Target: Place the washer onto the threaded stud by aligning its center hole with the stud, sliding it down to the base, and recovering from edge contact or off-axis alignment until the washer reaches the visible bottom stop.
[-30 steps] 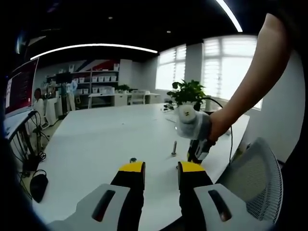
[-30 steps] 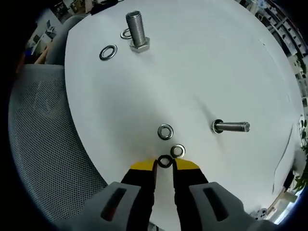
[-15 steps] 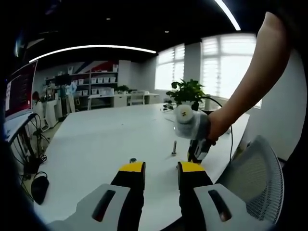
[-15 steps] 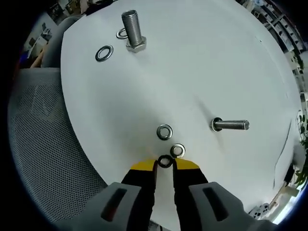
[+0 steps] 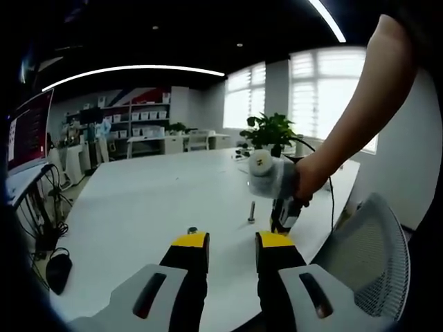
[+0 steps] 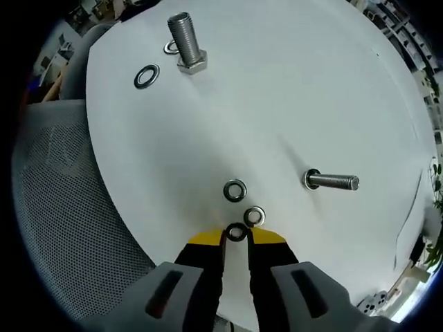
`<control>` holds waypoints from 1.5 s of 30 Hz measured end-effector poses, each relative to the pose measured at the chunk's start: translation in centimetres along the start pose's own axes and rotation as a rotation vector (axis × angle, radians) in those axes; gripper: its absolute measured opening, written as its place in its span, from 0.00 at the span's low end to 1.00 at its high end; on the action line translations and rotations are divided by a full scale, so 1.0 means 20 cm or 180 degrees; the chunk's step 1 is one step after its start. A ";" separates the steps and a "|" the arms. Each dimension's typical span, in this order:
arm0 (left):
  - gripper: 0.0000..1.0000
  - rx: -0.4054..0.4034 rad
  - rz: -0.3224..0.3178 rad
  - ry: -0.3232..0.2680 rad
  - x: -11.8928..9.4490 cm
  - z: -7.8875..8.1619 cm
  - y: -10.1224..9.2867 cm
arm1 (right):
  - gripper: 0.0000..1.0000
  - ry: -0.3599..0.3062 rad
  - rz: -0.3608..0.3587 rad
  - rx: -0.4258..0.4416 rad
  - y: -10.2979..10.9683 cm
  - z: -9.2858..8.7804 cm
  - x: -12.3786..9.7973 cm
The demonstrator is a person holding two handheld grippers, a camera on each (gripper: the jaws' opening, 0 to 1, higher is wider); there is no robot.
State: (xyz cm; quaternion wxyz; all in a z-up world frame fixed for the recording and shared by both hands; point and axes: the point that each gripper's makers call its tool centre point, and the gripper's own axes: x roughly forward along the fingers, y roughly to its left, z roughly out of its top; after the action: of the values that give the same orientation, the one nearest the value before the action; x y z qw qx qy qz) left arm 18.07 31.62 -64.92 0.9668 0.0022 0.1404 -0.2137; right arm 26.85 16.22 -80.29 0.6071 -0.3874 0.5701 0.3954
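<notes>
White table is the landmark, seen in both views. Grey mesh chair sits at its near edge, beside the R gripper. In left gripper view the chair back shows at the table's right edge, potted plant at the far edge.

L gripper: held above the table's near edge, jaws parted w/ a clear gap, nothing betw them.

R gripper: low over the table near the chair-side edge, jaws narrowly apart, dark washer pinched betw the tips. In left gripper view it shows in a hand, tips down at the table just beside the slim stud.

On the table: thick stud upright on its hex base, far from R gripper. Slim threaded stud stands well apart from the held washer, bare shank.

Loose washers: one just beside the held washer (touching or not: cannot tell), one a bit further in, one near the thick stud, another partly hidden behind its base.
</notes>
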 end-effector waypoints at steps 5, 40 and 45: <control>0.25 0.0017 -0.0004 0.0013 0.00 0.00 0.00 | 0.15 -0.0142 -0.0022 0.0106 0.00 0.00 0.00; 0.25 0.0047 -0.0015 0.0020 0.00 -0.01 -0.01 | 0.14 -0.0292 0.0017 -0.0210 -0.08 -0.08 -0.06; 0.25 0.0055 -0.0035 0.0024 0.00 -0.01 -0.02 | 0.14 -0.0432 -0.0002 -0.0120 -0.15 -0.05 -0.12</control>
State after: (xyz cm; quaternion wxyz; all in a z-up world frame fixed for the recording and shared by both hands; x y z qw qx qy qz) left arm 17.88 31.36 -65.02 0.9650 0.0106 0.1422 -0.2202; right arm 29.11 14.02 -77.83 0.6371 -0.3712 0.5199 0.4312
